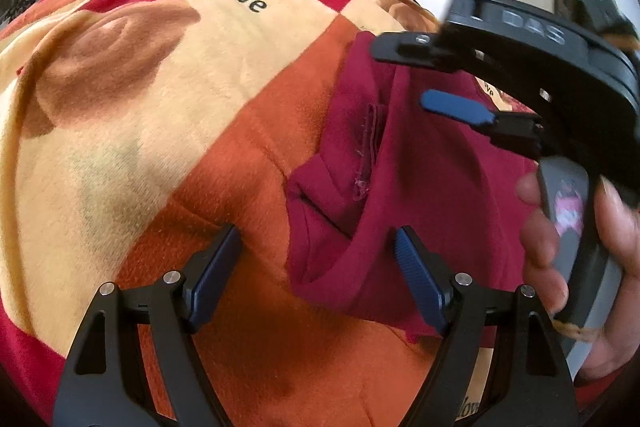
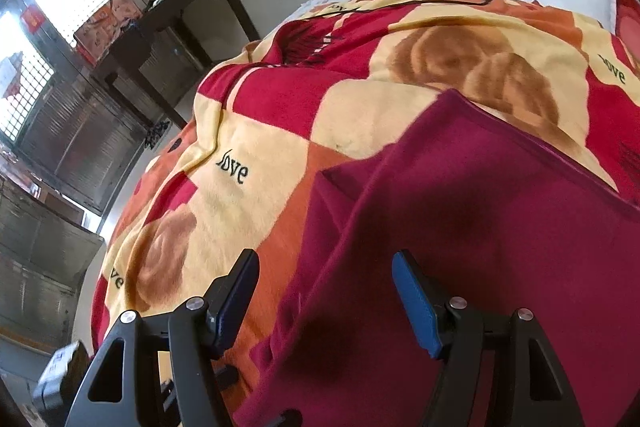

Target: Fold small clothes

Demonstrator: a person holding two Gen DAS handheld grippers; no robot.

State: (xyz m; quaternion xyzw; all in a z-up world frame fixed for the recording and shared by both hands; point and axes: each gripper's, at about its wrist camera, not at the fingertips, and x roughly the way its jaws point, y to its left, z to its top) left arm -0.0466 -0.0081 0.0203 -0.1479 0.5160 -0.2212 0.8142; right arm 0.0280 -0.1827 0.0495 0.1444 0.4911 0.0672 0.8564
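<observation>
Both your left gripper (image 1: 318, 263) and right gripper (image 2: 324, 291) hang released directly over the maroon garment (image 2: 460, 227), its near edge nearest the left.

Right tool (image 1: 448, 83) crowds the garment (image 1: 420, 187) — blanket (image 1: 140, 87) leftward open.

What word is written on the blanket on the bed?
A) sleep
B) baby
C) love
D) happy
C: black letters spelling "love" sit on a pale yellow square of the blanket, left of the dark red garment; the same word shows in the left wrist view too.
</observation>
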